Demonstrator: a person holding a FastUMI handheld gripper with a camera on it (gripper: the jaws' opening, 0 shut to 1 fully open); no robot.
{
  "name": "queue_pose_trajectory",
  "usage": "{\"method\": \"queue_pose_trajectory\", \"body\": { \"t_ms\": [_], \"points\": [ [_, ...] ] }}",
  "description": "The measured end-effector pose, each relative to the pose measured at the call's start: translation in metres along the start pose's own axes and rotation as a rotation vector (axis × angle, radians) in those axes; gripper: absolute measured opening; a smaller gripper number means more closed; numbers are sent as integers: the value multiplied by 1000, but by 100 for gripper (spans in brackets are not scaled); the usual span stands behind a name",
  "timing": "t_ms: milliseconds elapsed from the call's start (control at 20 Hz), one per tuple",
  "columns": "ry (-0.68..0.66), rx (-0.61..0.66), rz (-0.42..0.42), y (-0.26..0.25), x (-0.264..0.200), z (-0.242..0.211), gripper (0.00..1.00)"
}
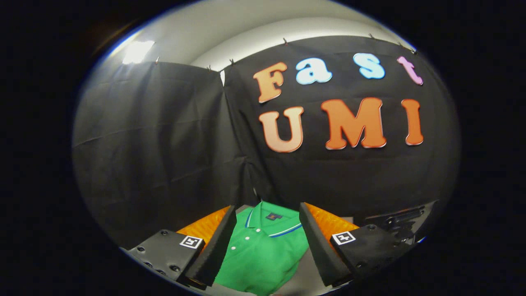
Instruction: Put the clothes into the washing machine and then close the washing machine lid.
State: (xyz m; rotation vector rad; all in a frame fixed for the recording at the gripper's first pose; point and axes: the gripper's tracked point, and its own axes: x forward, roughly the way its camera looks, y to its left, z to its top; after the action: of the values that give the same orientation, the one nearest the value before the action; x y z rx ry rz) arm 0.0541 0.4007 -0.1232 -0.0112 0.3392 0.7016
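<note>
A green polo shirt (263, 250) lies folded flat between the two fingers of the hand-held gripper (266, 242), collar toward the far side. The collar carries white and blue stripes along its edge, the placket has small white buttons, and a dark neck label sits inside the collar, too small to read. The fingers stand wide apart, one on each side of the shirt, and whether they touch the cloth cannot be told. Each finger mount bears a small square black-and-white marker (191, 241). The shirt rests on a grey table (306, 275). Under and beyond its shoulders, to left and right, lies something orange with a ribbed surface (328, 224). Behind it all hangs the black cloth wall (156, 156) of the booth, pinned along its top, with a pale ceiling (246, 28) and a bright light (137, 51) at far left.
</note>
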Motion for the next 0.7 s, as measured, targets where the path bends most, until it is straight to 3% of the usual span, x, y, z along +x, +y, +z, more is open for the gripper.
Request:
{"method": "queue_pose_trajectory", "body": {
  "t_ms": [100, 400, 700],
  "points": [
    [90, 21, 21, 14, 21, -33, 99],
    [300, 37, -47, 20, 65, -105, 99],
    [341, -18, -94, 8, 85, -131, 99]
  ]
}}
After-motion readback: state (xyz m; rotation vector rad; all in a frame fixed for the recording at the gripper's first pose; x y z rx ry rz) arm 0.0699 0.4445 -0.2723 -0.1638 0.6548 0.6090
